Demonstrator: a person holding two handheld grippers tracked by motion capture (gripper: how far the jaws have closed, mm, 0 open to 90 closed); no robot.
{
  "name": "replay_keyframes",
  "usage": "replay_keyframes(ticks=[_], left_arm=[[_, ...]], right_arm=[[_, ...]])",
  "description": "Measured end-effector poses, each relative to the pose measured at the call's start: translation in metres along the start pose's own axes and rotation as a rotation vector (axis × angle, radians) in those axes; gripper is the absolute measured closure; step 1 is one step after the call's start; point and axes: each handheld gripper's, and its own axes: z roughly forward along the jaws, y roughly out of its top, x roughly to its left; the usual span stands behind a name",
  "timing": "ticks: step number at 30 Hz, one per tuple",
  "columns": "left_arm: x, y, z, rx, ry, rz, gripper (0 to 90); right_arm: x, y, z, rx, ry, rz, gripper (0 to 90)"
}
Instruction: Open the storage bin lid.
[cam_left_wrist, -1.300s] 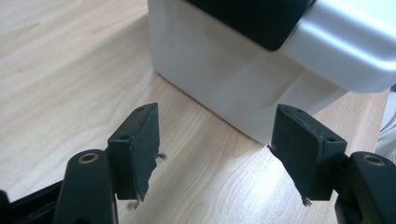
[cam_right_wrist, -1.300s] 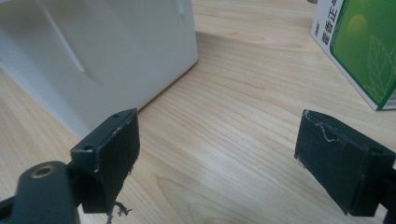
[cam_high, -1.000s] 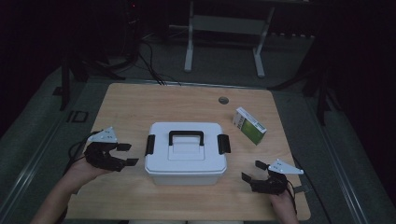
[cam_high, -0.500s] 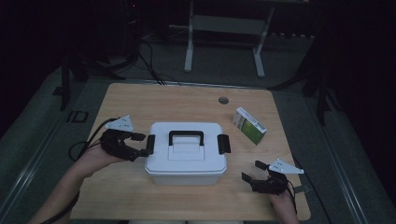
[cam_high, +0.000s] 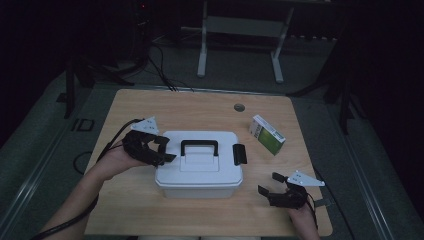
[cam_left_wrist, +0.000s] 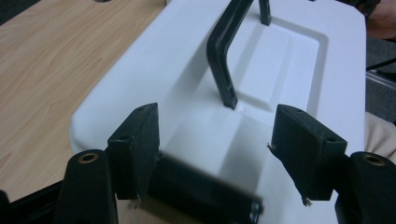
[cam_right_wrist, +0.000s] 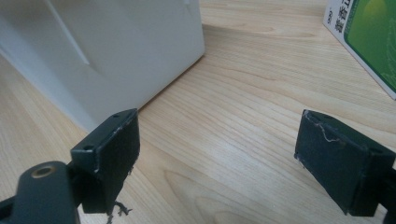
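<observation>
The left claw (cam_high: 167, 150) has slid over to the white box (cam_high: 199, 175). Its jaws are spread around the black side latch (cam_left_wrist: 205, 193). Next, flip it up. The right claw (cam_high: 272, 184) waits, spread wide.

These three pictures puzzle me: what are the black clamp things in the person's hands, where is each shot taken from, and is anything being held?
A person sits at a wooden table with a hand-held two-jaw gripper in each hand. The high view looks down from above. The other two come from cameras riding on the grippers, looking along their black jaws.

On the table stand a white lidded box with a black handle and side latches, and a green-and-white carton beyond it.

The left gripper is at the box's left end, over the lid; its jaws stand apart, with a dark blurred part between them that may be the latch. The right gripper rests open by the box's right front corner, holding nothing.
</observation>
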Motion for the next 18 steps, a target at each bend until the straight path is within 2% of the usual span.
replay_keyframes(ticks=[10,16,18], left_arm=[[0.008,0.018,0.011,0.009,-0.003,0.009,32.3],[0.010,0.026,0.018,0.016,0.000,0.036,32.4],[0.009,0.028,0.021,0.019,0.000,0.050,35.1]], right_arm=[[0.000,0.000,0.001,0.008,0.014,-0.008,13.7],[0.001,-0.001,0.001,0.011,0.022,-0.012,13.7],[0.001,-0.001,0.001,0.011,0.022,-0.013,13.8]])
